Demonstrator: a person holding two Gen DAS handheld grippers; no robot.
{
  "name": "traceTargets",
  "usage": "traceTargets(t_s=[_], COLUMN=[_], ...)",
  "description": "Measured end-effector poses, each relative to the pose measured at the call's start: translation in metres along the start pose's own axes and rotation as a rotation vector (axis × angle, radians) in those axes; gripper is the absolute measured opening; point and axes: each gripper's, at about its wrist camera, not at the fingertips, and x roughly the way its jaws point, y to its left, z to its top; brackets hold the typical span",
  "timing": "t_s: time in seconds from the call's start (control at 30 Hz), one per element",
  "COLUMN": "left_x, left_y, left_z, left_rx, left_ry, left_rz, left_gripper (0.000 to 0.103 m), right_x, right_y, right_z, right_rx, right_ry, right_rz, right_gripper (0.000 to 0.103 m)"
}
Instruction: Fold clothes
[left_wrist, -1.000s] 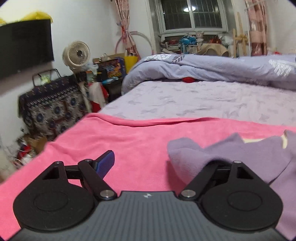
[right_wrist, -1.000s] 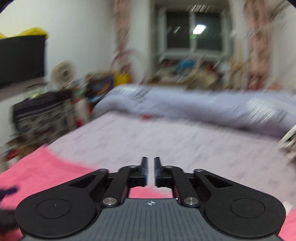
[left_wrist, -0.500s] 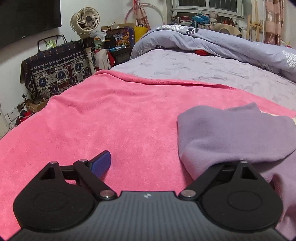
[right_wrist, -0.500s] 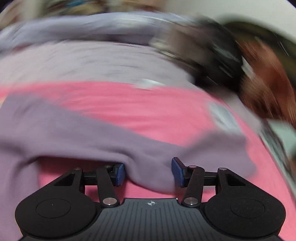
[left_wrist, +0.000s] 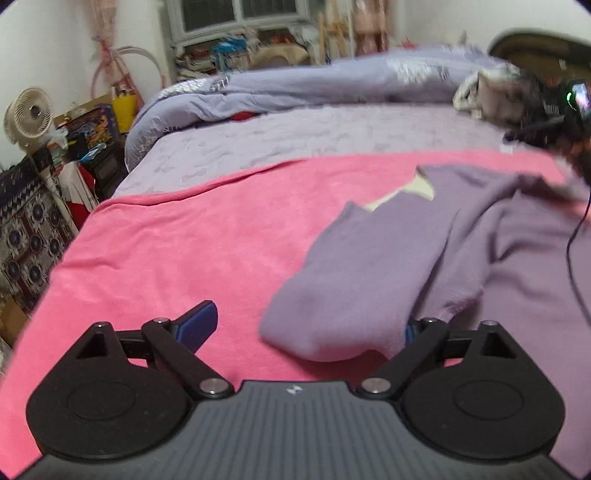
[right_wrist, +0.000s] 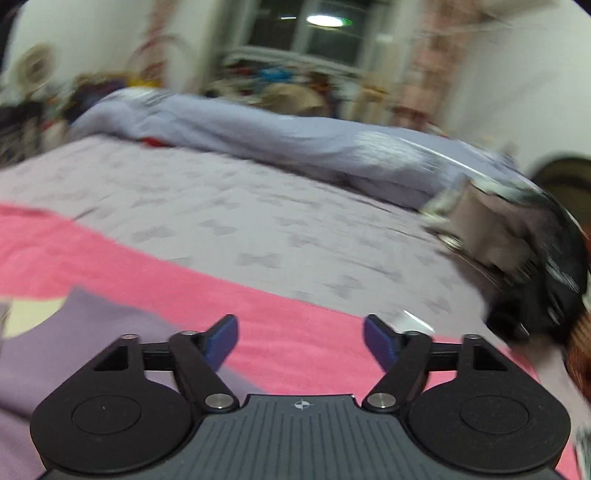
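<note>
Pink blanket (left_wrist: 192, 236) covers the bed as a folding surface; left gripper (left_wrist: 308, 326) opening around a purple garment's (left_wrist: 369, 266) sleeve, right gripper (right_wrist: 301, 339) opening, empty

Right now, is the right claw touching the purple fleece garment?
Apart. The right wrist view shows right claw opening over bare pink blanket; purple fleece garment lies leftward.

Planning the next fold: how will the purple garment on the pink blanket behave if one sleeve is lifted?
The purple garment looks soft and creased, so it will probably droop. Its fleecy look suggests it is light. It may drag on the pink blanket rather than slide.
</note>
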Motion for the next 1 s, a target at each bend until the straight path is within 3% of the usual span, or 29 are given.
traceTargets(t_s=[0.07,0.17,0.3,0.37,0.4,0.47,0.53,0.6,0.63,0.67,0.7,0.83,0.93,1.0], left_x=[0.016,0.043,0.014,-0.004,-0.013,-0.033,-0.041,-0.019,0.005,0.035,0.065,0.148,0.164,0.154], left_y=[0.017,0.022,0.007,0.007,0.010,0.015,0.026,0.035,0.038,0.038,0.038,0.027,0.008,0.003], left_z=[0.007,0.011,0.007,0.011,0.017,0.030,0.055,0.082,0.094,0.102,0.110,0.122,0.106,0.102], left_rx=[-0.073,-0.204,-0.204,-0.307,-0.391,-0.534,-0.528,-0.407,-0.345,-0.309,-0.272,-0.169,-0.110,-0.061], left_ry=[0.080,0.346,0.402,0.442,0.435,0.344,0.160,0.038,0.063,0.117,0.172,0.315,0.384,0.358], left_rz=[-0.052,-0.245,-0.307,-0.315,-0.359,-0.510,-0.522,-0.407,-0.395,-0.406,-0.416,-0.419,-0.433,-0.421], left_gripper=[0.096,0.095,0.096,0.095,0.095,0.096,0.096,0.096,0.095,0.086,0.070,0.065,0.065,0.065], right_x=[0.012,0.028,0.051,0.053,0.051,0.049,0.048,0.050,0.053,0.056,0.059,0.072,0.077,0.078], right_y=[-0.007,0.014,0.052,0.066,0.072,0.082,0.092,0.098,0.100,0.102,0.103,0.106,0.105,0.102], right_z=[-0.001,0.003,0.016,0.018,0.018,0.018,0.020,0.022,0.023,0.023,0.024,0.024,0.028,0.029], right_rx=[0.004,-0.131,-0.223,-0.216,-0.216,-0.239,-0.287,-0.335,-0.346,-0.358,-0.370,-0.418,-0.428,-0.427], right_ry=[0.020,0.057,0.117,0.151,0.170,0.202,0.223,0.231,0.232,0.233,0.234,0.257,0.281,0.303], right_rz=[0.074,0.181,0.248,0.278,0.291,0.328,0.350,0.353,0.352,0.352,0.351,0.381,0.424,0.462], right_gripper=[0.079,0.079,0.078,0.078,0.078,0.074,0.073,0.073,0.073,0.073,0.073,0.072,0.068,0.057])
